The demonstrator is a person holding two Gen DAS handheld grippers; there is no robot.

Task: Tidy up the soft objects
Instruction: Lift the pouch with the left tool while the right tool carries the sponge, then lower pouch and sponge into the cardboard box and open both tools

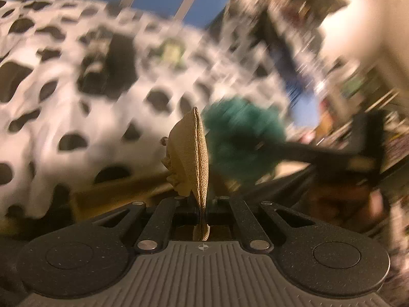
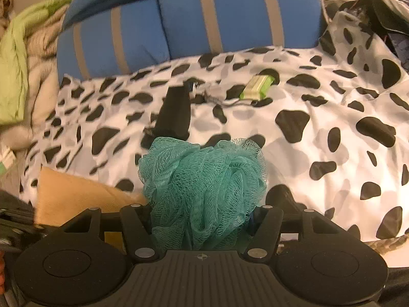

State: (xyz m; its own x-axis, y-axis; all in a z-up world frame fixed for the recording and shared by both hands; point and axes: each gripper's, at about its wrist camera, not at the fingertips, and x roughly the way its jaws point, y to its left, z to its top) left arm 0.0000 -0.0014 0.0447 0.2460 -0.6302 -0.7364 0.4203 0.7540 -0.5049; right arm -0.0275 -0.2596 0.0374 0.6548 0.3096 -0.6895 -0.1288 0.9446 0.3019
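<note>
My left gripper (image 1: 202,211) is shut on the seam of a tan woven fabric pouch (image 1: 190,153), which stands up edge-on between the jaws. The same tan pouch (image 2: 74,197) shows at the lower left of the right wrist view. My right gripper (image 2: 202,220) is shut on a teal mesh bath puff (image 2: 204,186), whose bulk hides the fingertips. In the blurred left wrist view the teal puff (image 1: 242,138) hangs just right of the pouch, with the right gripper's black body (image 1: 358,153) behind it. Both items hover over the near edge of the cow-print bed cover (image 2: 319,133).
A black oblong object (image 2: 176,112) and a green-and-white packet (image 2: 257,87) lie on the cover further back. Blue pillows with grey stripes (image 2: 230,15) stand at the head. Green and beige cloths (image 2: 18,58) pile at the left; dark clutter (image 2: 378,5) sits at the right.
</note>
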